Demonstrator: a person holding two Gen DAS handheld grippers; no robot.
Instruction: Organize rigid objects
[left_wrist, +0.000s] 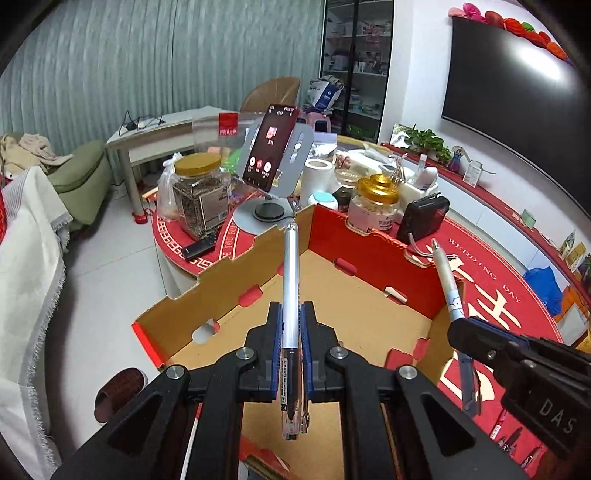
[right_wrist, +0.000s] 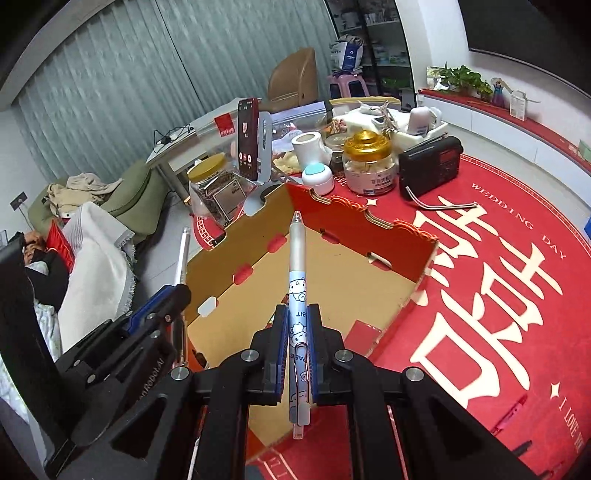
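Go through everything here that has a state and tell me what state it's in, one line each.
Left gripper: shut on the silver pen.
Right gripper: shut on the blue cartoon pen.
Cardboard box: open on top, nothing visible inside.
Phone: screen lit, propped on its stand.
Gold-lid jar: lid on.
Yellow-lid jar: lid on.
TV: screen dark.

Grey-green curtains (left_wrist: 147, 62) covered the back wall. Pale tiled floor (left_wrist: 110, 236). A green sofa (left_wrist: 79, 173) with piled clothes sat left, a small white desk (left_wrist: 155, 136) beside it. A glass cabinet (left_wrist: 356, 62) stood at the back, a dark TV (left_wrist: 509, 92) hung on the white right wall, glare on its screen. A brown chair (right_wrist: 293, 79) stood behind the table.
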